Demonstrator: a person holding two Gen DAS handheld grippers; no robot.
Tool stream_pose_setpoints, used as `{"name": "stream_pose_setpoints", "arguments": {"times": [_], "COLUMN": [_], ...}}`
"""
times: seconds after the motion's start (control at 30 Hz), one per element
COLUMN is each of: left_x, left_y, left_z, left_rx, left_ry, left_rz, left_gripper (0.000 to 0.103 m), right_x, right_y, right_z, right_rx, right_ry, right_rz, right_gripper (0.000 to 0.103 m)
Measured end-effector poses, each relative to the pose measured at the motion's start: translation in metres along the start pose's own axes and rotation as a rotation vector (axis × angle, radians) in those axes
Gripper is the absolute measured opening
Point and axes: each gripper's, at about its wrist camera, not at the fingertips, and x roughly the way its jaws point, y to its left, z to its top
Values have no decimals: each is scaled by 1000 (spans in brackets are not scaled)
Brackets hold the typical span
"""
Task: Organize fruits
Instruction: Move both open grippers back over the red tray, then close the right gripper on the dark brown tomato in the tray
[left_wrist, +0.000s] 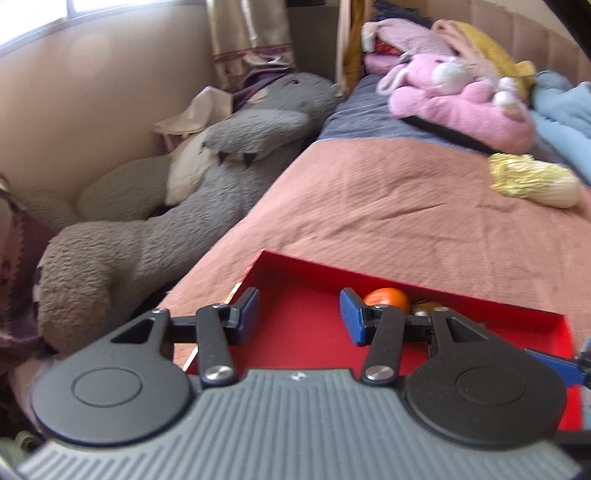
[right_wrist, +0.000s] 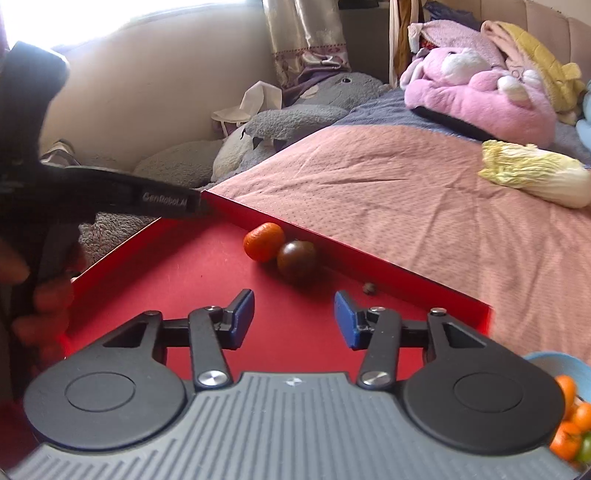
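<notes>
left tongs (left_wrist: 300, 314): spread, holding nothing, over your red tray (left_wrist: 303, 343)
right tongs (right_wrist: 294, 318): spread, holding nothing
fruit: tangerine (right_wrist: 263, 242) touching dark tomato (right_wrist: 296, 257) at the tray's far wall
tray: on the bed (right_wrist: 424, 192)

Red tray (right_wrist: 177, 266): we record a shallow, flat-bottomed box with low upright walls, lying on the bed's pink cover, one corner pointing away.

Mandarin (right_wrist: 263, 242): small, round, orange with a dimpled skin; inside the tray, against its far wall.

Dark fruit (right_wrist: 296, 257): round, glossy, brown-red; we cannot name its kind. It touches the mandarin on the right, beside the same wall.

Blue bowl (right_wrist: 554, 360): at the tray's near right, holding several more mandarins (right_wrist: 567, 437) and one green fruit (right_wrist: 585, 448), partly cut off.
</notes>
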Motion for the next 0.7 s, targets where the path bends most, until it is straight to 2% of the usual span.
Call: {"name": "stream_pose_setpoints", "arguments": {"times": [0.07,0.17,0.3,0.5,0.57,0.7], "left_x": [6,11,12,16,16,17], "left_y": [5,11,8,8,6,0], "left_z": [1,1,0,-1,-1,-2], "left_rx": [-25,-69,-63,-86,-81,-62], "left_ry": [22,55,58,84,84,89], "left_rz": [19,7,-16,-37,-46,-88], "left_gripper": [51,51,51,51,51,51], "right_x": [21,45,67,83,86,79], "right_y": [5,7,4,0,-2,-8], "right_z": [6,10,12,16,17,15], "right_rx": [-7,-6,-5,-10,-8,6], "right_ry": [15,39,59,56,56,50], "right_rz": [-12,-39,-76,-77,-61,-54], "right_gripper": [52,52,52,50,46,44]}}
